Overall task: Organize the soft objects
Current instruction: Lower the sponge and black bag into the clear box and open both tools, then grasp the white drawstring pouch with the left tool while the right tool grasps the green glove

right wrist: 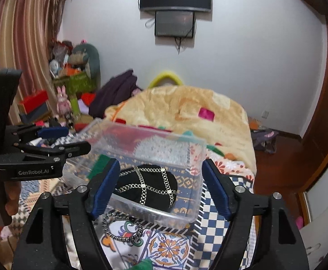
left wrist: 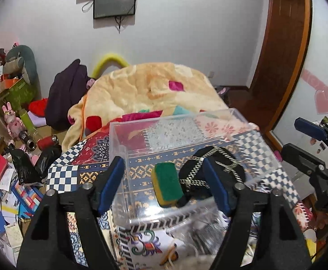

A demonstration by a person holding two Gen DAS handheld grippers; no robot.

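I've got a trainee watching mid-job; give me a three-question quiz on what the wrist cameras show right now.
1. True or false: the green-and-yellow sponge lies inside the clear plastic bin.
2. Which item sits beside the sponge in the bin? A) red cup B) black pouch with chain trim C) pink rabbit toy
3. Fill in: both the left tool and right tool have jaws that are ____.

Key: 1 true; 2 B; 3 open, holding nothing.
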